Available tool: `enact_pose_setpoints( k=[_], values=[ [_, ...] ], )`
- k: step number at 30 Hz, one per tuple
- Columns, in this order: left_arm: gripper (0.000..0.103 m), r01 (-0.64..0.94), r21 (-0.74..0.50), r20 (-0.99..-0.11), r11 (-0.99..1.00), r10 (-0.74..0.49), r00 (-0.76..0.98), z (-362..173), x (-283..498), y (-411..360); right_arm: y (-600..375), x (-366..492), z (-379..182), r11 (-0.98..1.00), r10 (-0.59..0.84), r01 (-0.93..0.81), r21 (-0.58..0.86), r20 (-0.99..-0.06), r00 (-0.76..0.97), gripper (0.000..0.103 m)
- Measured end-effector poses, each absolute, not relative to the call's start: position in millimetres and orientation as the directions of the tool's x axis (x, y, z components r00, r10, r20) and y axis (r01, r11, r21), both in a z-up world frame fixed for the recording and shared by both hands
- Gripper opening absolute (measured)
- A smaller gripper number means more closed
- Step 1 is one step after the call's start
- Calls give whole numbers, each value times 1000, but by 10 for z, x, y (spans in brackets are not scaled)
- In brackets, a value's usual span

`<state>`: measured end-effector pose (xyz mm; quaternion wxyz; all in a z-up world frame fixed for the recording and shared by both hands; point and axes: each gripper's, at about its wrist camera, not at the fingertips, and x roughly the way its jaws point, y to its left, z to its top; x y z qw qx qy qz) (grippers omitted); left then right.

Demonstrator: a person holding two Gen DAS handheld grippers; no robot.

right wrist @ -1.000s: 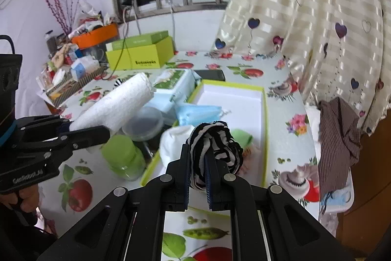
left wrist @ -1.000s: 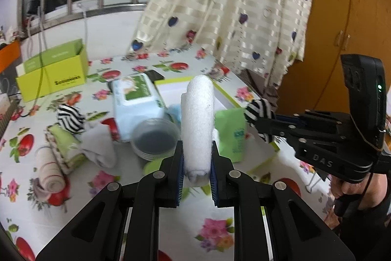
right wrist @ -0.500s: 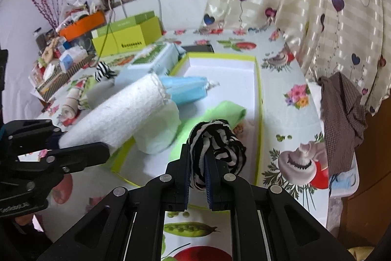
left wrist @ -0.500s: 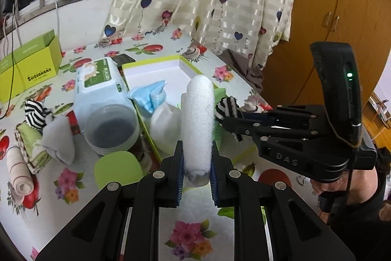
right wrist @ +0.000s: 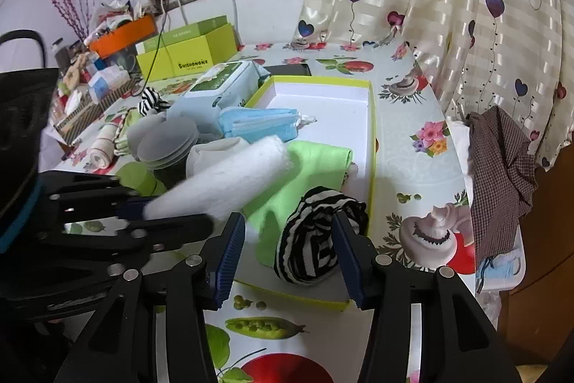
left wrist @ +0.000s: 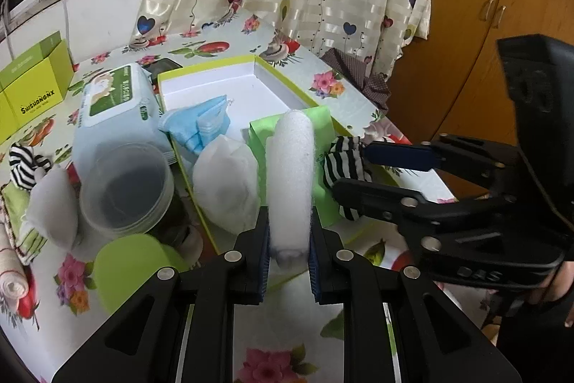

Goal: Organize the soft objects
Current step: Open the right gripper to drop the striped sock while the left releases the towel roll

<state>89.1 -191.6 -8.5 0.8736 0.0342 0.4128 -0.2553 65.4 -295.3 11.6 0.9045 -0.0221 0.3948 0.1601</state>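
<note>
Over the box (right wrist: 371,117) on the table (right wrist: 412,164), a white roll (left wrist: 290,174) is pinched in the left gripper (left wrist: 287,261), jaws pressed tight on its near end. The right gripper (right wrist: 287,239) jaws have just been opening and are spread; the striped sock (right wrist: 315,239) is seen between them at the box's near corner, beside a green cloth (right wrist: 312,167).

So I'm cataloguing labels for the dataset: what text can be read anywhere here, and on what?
"SHISHANGNX": on the yellow-green box, also seen in the right wrist view.
"DAS": embossed on the right gripper body, only partly legible.
Wipes pack: print on its green label too small to read.
</note>
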Motion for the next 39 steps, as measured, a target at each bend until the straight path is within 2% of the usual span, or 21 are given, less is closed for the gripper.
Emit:
enact_pose_setpoints(
  k=[4, 7, 11, 24, 30, 39],
  values=[
    [20, 475, -167, -744, 864, -427, 514, -129, 970, -1949, -3017, 623, 151, 950, 273, -299, 92, -709, 650, 49],
    [24, 481, -185, -743, 857, -442, 502, -147, 986, -1960, -3053, 601, 176, 951, 276, -295, 98, -700, 659, 49],
    [44, 504, -191, -722, 842, -469, 509, -89, 929, -1972, -3101, 583, 185, 954, 271, -282, 102, -696, 665, 49],
    [45, 491, -221, -678, 843, -494, 544, 151, 755, -1822, -3076, 458, 303, 962, 240, -263, 74, -687, 686, 50],
    [45, 477, -234, -648, 847, -501, 574, 277, 634, -1678, -3034, 383, 429, 965, 242, -249, 84, -653, 717, 60],
    [45, 437, -231, -605, 869, -480, 635, 426, 446, -1378, -2790, 276, 558, 950, 283, -301, 82, -633, 720, 64]
  ],
)
